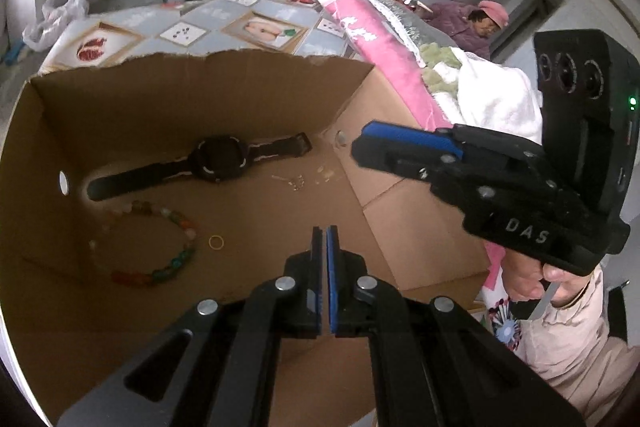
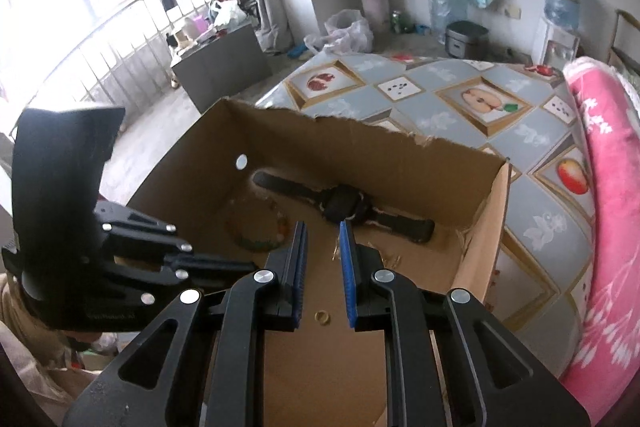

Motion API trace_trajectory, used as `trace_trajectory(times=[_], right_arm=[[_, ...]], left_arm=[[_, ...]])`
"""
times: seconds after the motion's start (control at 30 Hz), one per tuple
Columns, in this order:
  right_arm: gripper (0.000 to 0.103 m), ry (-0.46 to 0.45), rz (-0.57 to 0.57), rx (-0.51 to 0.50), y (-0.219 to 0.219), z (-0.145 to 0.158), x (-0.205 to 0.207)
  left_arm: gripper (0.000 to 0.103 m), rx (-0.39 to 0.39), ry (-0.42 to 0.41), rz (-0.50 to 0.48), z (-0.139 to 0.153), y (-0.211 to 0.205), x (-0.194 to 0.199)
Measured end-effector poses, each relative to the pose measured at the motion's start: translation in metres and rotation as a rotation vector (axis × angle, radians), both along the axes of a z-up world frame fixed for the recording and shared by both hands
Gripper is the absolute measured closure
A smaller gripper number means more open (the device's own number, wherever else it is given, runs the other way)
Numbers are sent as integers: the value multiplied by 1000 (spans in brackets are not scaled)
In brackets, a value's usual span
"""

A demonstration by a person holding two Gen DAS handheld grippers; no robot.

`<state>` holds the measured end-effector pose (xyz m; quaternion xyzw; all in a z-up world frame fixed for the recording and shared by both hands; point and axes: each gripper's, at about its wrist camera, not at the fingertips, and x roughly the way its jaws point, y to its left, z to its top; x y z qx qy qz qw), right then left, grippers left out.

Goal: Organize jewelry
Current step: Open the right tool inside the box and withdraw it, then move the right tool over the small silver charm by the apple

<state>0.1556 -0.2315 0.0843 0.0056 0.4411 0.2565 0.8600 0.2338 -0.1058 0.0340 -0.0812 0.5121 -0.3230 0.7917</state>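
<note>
Inside the cardboard box point(image 1: 120, 307) lie a black wristwatch point(image 1: 218, 163), bead bracelet point(image 1: 160, 247) and yellow ring point(image 1: 216, 242) — left hand-held gripper point(image 1: 325, 235) pressed together, empty; right hand-held gripper point(image 2: 323, 239) spread above the ring.

I note the cardboard box point(image 1: 380, 187): matt brown, rough torn far rim. Watch point(image 1: 216, 163) strap reads matt black; bracelet point(image 1: 168, 267) beads glossy. Both claws matt black plastic, ribbed blue pads point(image 2: 347, 275), shiny metal rivets. Counter point(image 2: 540, 155) covering looks smooth, glossy.
</note>
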Motion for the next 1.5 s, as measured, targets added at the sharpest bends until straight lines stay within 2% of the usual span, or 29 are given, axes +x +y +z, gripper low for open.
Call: trace_trajectory(times=[0.1,0.33,0.47,0.57,0.63,0.8,0.9,1.0,1.13,1.17,1.27,1.37,1.5], right_arm=[[88,-1,-15,24,-6,0,2],[88,-12,-52,53,-21,3,3],[85,-37,-76,73,-32,13,-6],[82,-78,-95,112,-44,26,-22],[74,-115,-108,142,-55,36,-40],[58,-208,-112,179,-77,54,-103],[53,-214,-110,206,-84,52,-133],[49,-180,-90,224,-81,40,-158],[49,-76,-99,217,-61,3,-173],[49,-48,-108,217,-56,-6,-174],[49,49,-137,182,-35,-40,-168],[49,91,-157,109,-16,-65,-164],[53,93,-159,35,4,-82,-159]], left_arm=[[91,-7,22,7,-3,0,3],[90,-8,13,38,-3,4,7],[90,-4,-26,49,5,8,2],[89,-17,-99,54,20,15,-11],[86,-25,-161,54,33,23,-24],[68,-32,-306,59,60,59,-73],[56,-14,-354,79,68,80,-96],[48,12,-362,110,67,102,-117],[39,109,-321,129,49,113,-141],[34,128,-305,127,43,111,-144],[33,228,-257,124,20,101,-150],[32,323,-216,109,-8,85,-151],[32,339,-191,90,-35,77,-151]])
